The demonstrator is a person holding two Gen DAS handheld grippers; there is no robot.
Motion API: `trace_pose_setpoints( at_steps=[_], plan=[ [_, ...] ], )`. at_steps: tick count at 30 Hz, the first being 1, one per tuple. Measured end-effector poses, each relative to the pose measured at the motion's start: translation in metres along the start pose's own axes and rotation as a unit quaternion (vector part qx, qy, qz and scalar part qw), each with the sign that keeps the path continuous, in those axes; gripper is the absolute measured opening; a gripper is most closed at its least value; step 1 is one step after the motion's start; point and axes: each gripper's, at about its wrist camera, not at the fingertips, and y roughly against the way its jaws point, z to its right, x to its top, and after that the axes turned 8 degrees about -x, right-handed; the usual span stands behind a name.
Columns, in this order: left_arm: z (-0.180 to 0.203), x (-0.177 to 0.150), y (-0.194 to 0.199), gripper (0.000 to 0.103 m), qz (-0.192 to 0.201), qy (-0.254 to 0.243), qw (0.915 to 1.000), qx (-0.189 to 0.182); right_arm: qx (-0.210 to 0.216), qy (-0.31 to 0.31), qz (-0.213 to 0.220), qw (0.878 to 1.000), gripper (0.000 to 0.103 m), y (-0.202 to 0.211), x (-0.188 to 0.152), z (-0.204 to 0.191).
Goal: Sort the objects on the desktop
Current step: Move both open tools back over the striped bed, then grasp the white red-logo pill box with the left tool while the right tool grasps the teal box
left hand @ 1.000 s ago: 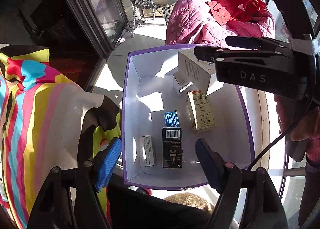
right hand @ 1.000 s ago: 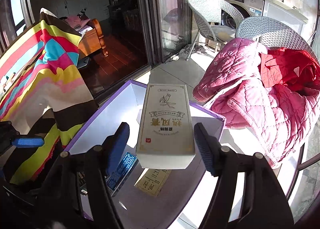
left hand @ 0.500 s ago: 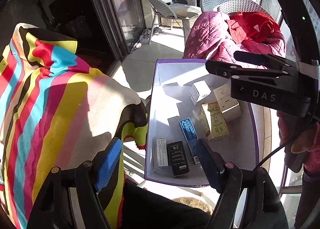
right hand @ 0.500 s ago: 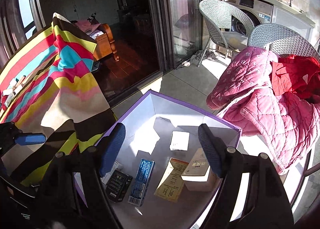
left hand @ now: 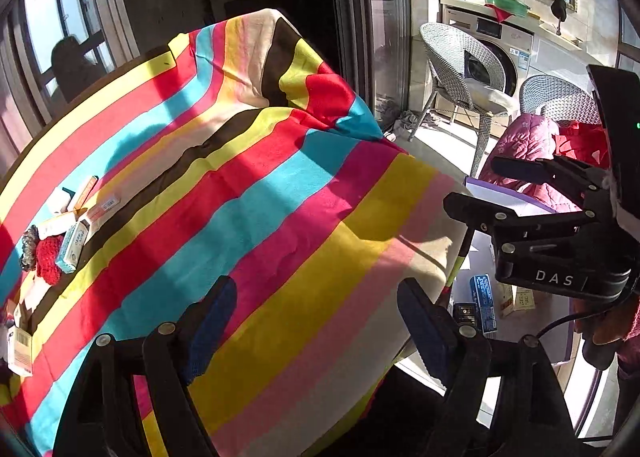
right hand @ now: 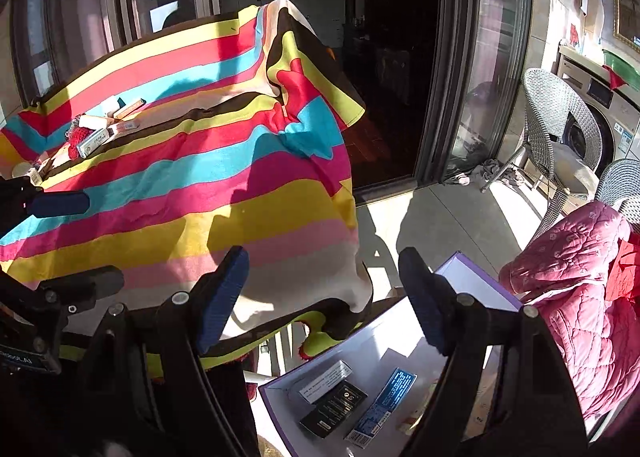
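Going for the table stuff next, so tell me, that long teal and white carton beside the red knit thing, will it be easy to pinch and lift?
The teal carton looks like thin card, so probably light and crushable. It lies flat on the striped cloth, which may bunch if pushed.

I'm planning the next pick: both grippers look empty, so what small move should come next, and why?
Probably carry the open, empty left gripper across the striped tablecloth toward the cluster of small cardboard boxes at its far left. The purple-edged white box beside the table already holds several packets, while those boxes are still unsorted. The right gripper is also open and empty.
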Motion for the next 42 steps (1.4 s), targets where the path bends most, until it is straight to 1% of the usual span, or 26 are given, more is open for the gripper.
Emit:
trace_pose_setpoints(
  at_steps=[2, 4, 7, 9, 11, 14, 17, 19, 20, 21, 25, 27, 28, 30, 32, 35, 38, 39, 40, 41, 42],
  plan=[
    [-0.027, -0.016, 0.011, 0.083, 0.005, 0.034, 0.9993, 0.013, 0.034, 0.016, 0.0, 0.999, 0.079, 0.0, 0.009, -0.026],
    [-0.059, -0.034, 0.024, 0.083, 0.009, 0.076, 0.9967, 0.025, 0.07, 0.037, 0.003, 0.997, 0.082, 0.0, 0.019, -0.053],
    [-0.106, -0.063, 0.043, 0.083, 0.016, 0.138, 0.9885, 0.06, 0.093, 0.083, 0.014, 0.992, 0.083, 0.002, 0.034, -0.102],
    [-0.139, -0.082, 0.053, 0.083, 0.017, 0.174, 0.9801, 0.095, 0.113, 0.12, 0.022, 0.986, 0.086, 0.002, 0.041, -0.136],
    [-0.171, -0.1, 0.061, 0.083, 0.013, 0.197, 0.9702, 0.141, 0.13, 0.153, 0.03, 0.979, 0.086, 0.0, 0.046, -0.168],
    [-0.22, -0.122, 0.076, 0.083, 0.009, 0.229, 0.9524, 0.202, 0.151, 0.194, 0.029, 0.969, 0.086, -0.01, 0.05, -0.214],
    [-0.267, -0.142, 0.094, 0.083, 0.017, 0.269, 0.9333, 0.237, 0.175, 0.214, 0.019, 0.961, 0.086, -0.019, 0.053, -0.248],
    [-0.298, -0.152, 0.098, 0.083, 0.013, 0.291, 0.9211, 0.258, 0.191, 0.225, 0.013, 0.955, 0.086, -0.026, 0.055, -0.269],
    [-0.312, -0.156, 0.097, 0.083, 0.008, 0.298, 0.9169, 0.266, 0.199, 0.228, 0.008, 0.953, 0.086, -0.03, 0.057, -0.278],
    [-0.324, -0.159, 0.096, 0.083, 0.001, 0.302, 0.9144, 0.269, 0.209, 0.228, -0.003, 0.951, 0.086, -0.037, 0.059, -0.289],
    [-0.358, -0.159, 0.084, 0.083, -0.008, 0.308, 0.9101, 0.278, 0.244, 0.192, -0.056, 0.949, 0.086, -0.072, 0.074, -0.32],
    [-0.373, -0.155, 0.074, 0.083, -0.017, 0.308, 0.9114, 0.272, 0.251, 0.167, -0.086, 0.949, 0.086, -0.094, 0.083, -0.335],
    [-0.379, -0.153, 0.073, 0.083, -0.013, 0.308, 0.9127, 0.268, 0.247, 0.159, -0.097, 0.951, 0.086, -0.104, 0.088, -0.345],
    [-0.39, -0.147, 0.07, 0.083, -0.017, 0.307, 0.9119, 0.272, 0.239, 0.152, -0.1, 0.954, 0.086, -0.117, 0.1, -0.36],
    [-0.398, -0.142, 0.068, 0.083, -0.013, 0.305, 0.9136, 0.269, 0.234, 0.148, -0.098, 0.956, 0.086, -0.126, 0.113, -0.376],
    [-0.407, -0.139, 0.063, 0.083, -0.008, 0.316, 0.9164, 0.245, 0.228, 0.147, -0.097, 0.958, 0.086, -0.135, 0.127, -0.401],
    [-0.41, -0.142, 0.061, 0.083, 0.006, 0.331, 0.9158, 0.228, 0.201, 0.151, -0.1, 0.963, 0.086, -0.145, 0.133, -0.42],
    [-0.41, -0.142, 0.061, 0.077, 0.01, 0.334, 0.9158, 0.222, 0.193, 0.152, -0.099, 0.964, 0.086, -0.148, 0.133, -0.422],
    [-0.41, -0.143, 0.063, 0.058, 0.018, 0.338, 0.9166, 0.213, 0.186, 0.155, -0.098, 0.965, 0.085, -0.151, 0.134, -0.424],
    [-0.41, -0.144, 0.066, 0.049, 0.026, 0.342, 0.9159, 0.209, 0.176, 0.163, -0.089, 0.967, 0.08, -0.151, 0.133, -0.425],
    [-0.409, -0.145, 0.067, 0.041, 0.026, 0.343, 0.9144, 0.213, 0.161, 0.169, -0.082, 0.969, 0.058, -0.15, 0.132, -0.423]
  ],
)
